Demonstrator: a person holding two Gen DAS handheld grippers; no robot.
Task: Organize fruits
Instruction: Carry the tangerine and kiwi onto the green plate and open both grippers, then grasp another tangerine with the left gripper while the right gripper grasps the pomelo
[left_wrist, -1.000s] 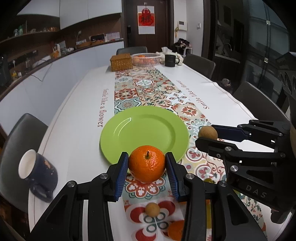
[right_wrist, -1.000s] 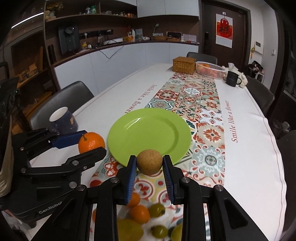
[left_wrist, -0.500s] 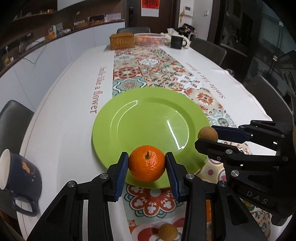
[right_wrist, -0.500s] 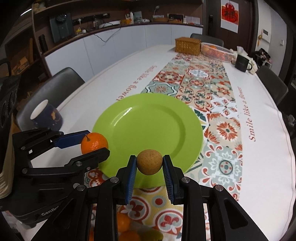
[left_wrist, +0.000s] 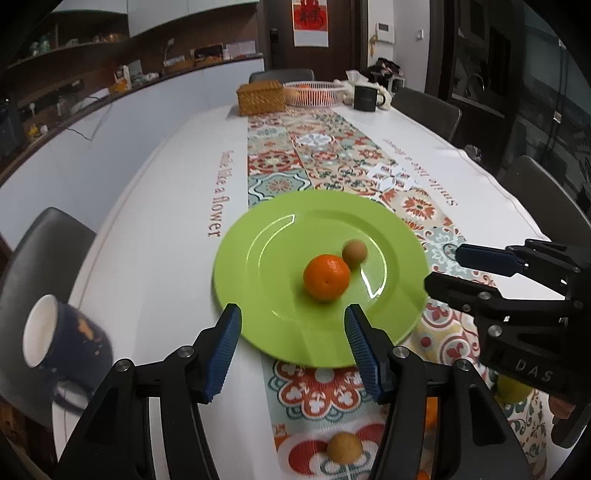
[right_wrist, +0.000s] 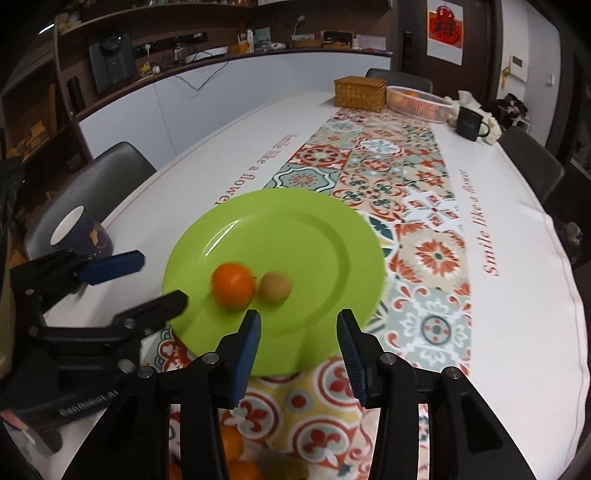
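Note:
An orange mandarin (left_wrist: 326, 277) (right_wrist: 233, 285) and a small brown round fruit (left_wrist: 354, 252) (right_wrist: 275, 288) lie side by side on the green plate (left_wrist: 258, 295) (right_wrist: 295, 229), both blurred. My left gripper (left_wrist: 293, 325) hangs over the plate's near rim, its jaws opening with nothing between them. My right gripper (right_wrist: 298, 332) is likewise over the near rim, jaws opening and empty. Each gripper shows at the side of the other's view: the right gripper (left_wrist: 454, 269), the left gripper (right_wrist: 159, 278). More fruit lies below the fingers: a brown one (left_wrist: 344, 447) and oranges (right_wrist: 236, 469).
A dark blue mug (left_wrist: 59, 336) (right_wrist: 83, 232) stands left of the plate. At the table's far end are a wicker box (left_wrist: 261, 98), a white basket (left_wrist: 314, 92) and a black mug (left_wrist: 365, 96). Chairs ring the table. A patterned runner (right_wrist: 406, 177) lies along the middle.
Both grippers opened and let go of their fruit: the mandarin and the brown fruit now sit on the plate. Both hands moved forward and down over the plate's near rim.

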